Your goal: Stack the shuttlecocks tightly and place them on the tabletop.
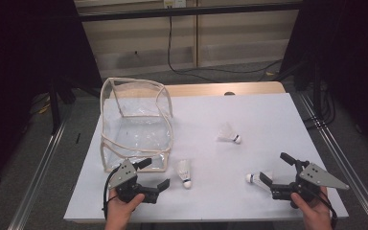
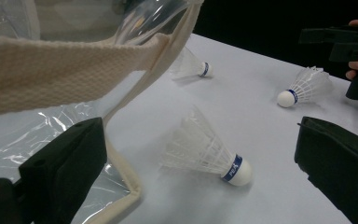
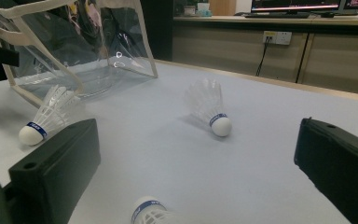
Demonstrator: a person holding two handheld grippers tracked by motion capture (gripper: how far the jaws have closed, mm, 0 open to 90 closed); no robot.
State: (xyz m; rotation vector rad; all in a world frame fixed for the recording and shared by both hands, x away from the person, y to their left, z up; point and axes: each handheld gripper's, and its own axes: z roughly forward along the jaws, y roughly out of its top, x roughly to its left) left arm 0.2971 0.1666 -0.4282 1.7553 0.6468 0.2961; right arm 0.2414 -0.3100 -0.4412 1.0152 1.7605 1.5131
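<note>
Three white feather shuttlecocks with blue-banded cork heads lie on the white table sheet.

Left gripper: jaws spread wide, holding nothing. It sits at the near corner of the clear plastic bag with cream fabric trim; one jaw lies against the bag's lower edge, the other is out over the sheet. The nearest shuttlecock lies on its side just beyond the open jaws, head toward the person, touching neither jaw. In the left gripper view this shuttlecock lies between the two jaws, farther out, beside the bag's trim.

Right gripper: jaws spread wide, holding nothing. The second shuttlecock lies just ahead of its jaws, head pointing away from the gripper; in the right gripper view its head sits low between the jaws, not gripped.

The third shuttlecock rests mid-table, well apart from both grippers.
</note>
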